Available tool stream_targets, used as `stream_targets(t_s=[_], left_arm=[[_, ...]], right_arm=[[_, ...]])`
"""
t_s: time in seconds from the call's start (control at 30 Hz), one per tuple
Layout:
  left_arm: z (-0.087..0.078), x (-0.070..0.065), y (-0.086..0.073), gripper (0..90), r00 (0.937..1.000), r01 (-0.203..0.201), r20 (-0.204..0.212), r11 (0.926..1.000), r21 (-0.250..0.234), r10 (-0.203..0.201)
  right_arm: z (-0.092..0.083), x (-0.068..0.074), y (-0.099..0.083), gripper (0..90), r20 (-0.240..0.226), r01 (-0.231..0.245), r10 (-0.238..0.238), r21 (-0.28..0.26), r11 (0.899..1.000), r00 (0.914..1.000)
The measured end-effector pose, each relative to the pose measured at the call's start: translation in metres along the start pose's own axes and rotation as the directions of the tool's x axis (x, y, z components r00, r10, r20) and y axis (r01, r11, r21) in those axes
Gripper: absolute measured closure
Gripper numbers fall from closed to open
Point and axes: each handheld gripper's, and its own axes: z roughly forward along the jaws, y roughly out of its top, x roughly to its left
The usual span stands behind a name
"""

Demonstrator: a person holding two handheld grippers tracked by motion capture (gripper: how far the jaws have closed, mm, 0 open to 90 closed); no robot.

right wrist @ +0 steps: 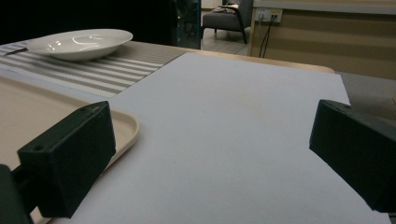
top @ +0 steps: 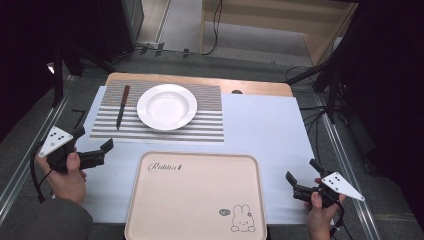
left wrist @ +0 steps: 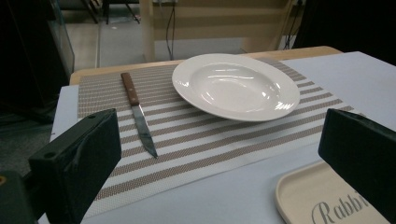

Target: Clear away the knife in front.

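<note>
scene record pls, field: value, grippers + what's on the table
left gripper: open, empty, above table left of tray, aimed toward knife and plate
right gripper: open, empty, right of tray
knife: flat on striped placemat, left of plate, wooden handle at the far end
plate: white, empty, on placemat
placemat: far half of table
tray: beige, empty, near edge, rabbit print
contact: none
</note>
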Motion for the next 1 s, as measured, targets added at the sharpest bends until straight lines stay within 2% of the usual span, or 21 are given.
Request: stream_targets(t_s=[0.23,0.77,1.0], left_arm=[[0.016,0.008,0.013,0.0,1.0,-0.002,0.004,0.9997,0.023,0.002],[0.055,0.029,0.036,0.0,0.9996,0.029,-0.004,0.9977,0.061,-0.028],[0.071,0.033,0.043,0.0,0.9997,0.022,-0.009,0.9961,0.086,-0.021]], right_arm=[[0.0,0.0,0.0,0.0,0.003,0.007,-0.007,0.001,1.0,1.0],[0.0,0.001,0.0,0.0,0.002,0.009,-0.009,0.002,1.0,1.0],[0.0,0.001,0.0,0.0,0.002,0.01,-0.01,0.001,1.0,0.9999]])
